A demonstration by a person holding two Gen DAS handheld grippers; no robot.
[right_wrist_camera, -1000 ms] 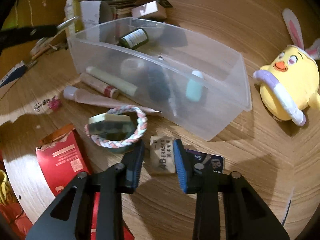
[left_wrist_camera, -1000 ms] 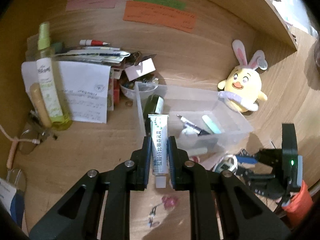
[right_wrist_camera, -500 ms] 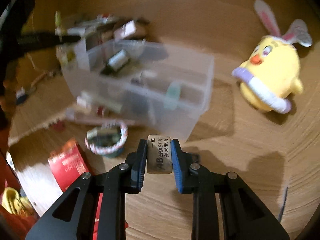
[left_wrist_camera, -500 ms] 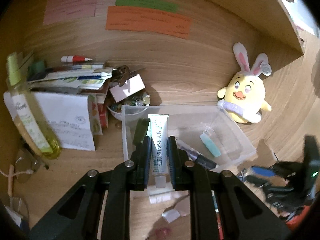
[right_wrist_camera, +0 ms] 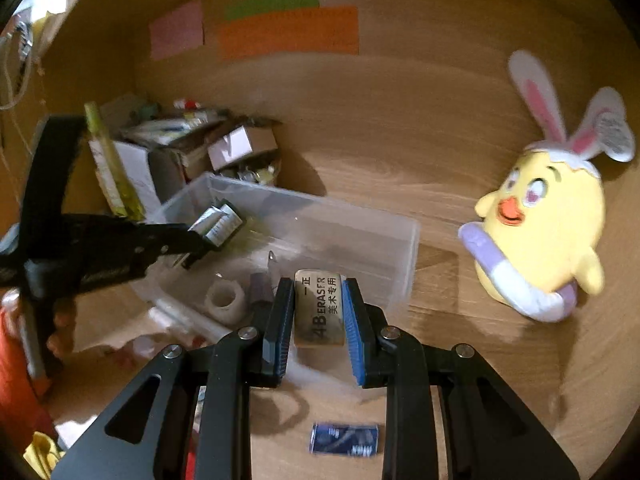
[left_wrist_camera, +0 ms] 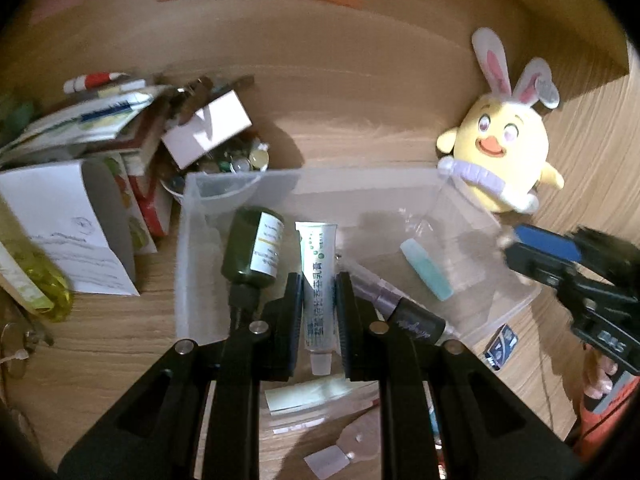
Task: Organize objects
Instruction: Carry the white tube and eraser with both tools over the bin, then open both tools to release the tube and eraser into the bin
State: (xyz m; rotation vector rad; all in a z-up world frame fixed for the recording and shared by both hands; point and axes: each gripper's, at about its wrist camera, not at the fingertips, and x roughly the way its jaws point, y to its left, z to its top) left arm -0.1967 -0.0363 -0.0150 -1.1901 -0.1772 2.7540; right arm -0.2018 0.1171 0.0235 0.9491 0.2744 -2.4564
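The wooden desk (right_wrist_camera: 400, 152) lay under everything, with the clear plastic bin (left_wrist_camera: 472, 184) set near its back wall and the yellow chick plush (right_wrist_camera: 548, 216) just to the bin's right; you held your left gripper (left_wrist_camera: 319, 292) over the bin's near edge, jaws pinching a white tube (left_wrist_camera: 318, 264) that pointed in over a dark green bottle (left_wrist_camera: 256, 246); your right gripper (right_wrist_camera: 319, 312) hung above the bin's right end, jaws clamped on the 4B eraser (right_wrist_camera: 319, 308).
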